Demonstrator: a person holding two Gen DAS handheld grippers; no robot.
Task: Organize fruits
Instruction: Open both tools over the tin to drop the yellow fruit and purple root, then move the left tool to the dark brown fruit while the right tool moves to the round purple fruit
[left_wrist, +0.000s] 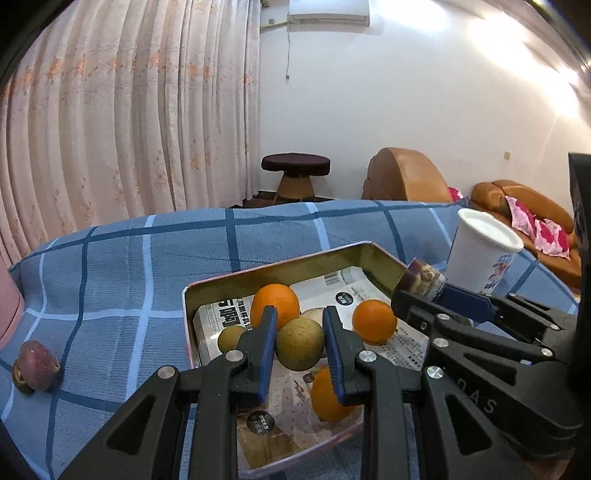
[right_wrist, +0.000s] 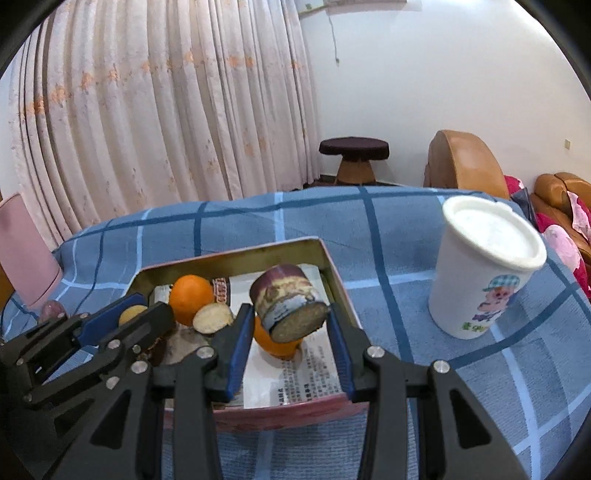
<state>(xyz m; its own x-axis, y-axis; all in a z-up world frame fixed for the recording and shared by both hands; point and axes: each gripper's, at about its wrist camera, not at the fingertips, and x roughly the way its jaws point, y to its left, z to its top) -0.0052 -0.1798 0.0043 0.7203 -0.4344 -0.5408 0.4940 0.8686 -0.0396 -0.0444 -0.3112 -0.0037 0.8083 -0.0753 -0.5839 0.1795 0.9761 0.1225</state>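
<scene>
The left gripper pinches a brownish-green round fruit above the metal tray, partly hiding an orange. The right gripper clamps a purple-skinned cut chunk, its kind unclear.

Home living room (sofa, curtains)

In the left wrist view an orange in the tray is half covered by the left gripper finger. The pink object is cut off by the left edge. In the right wrist view the left gripper hides most of a small yellowish fruit
</scene>
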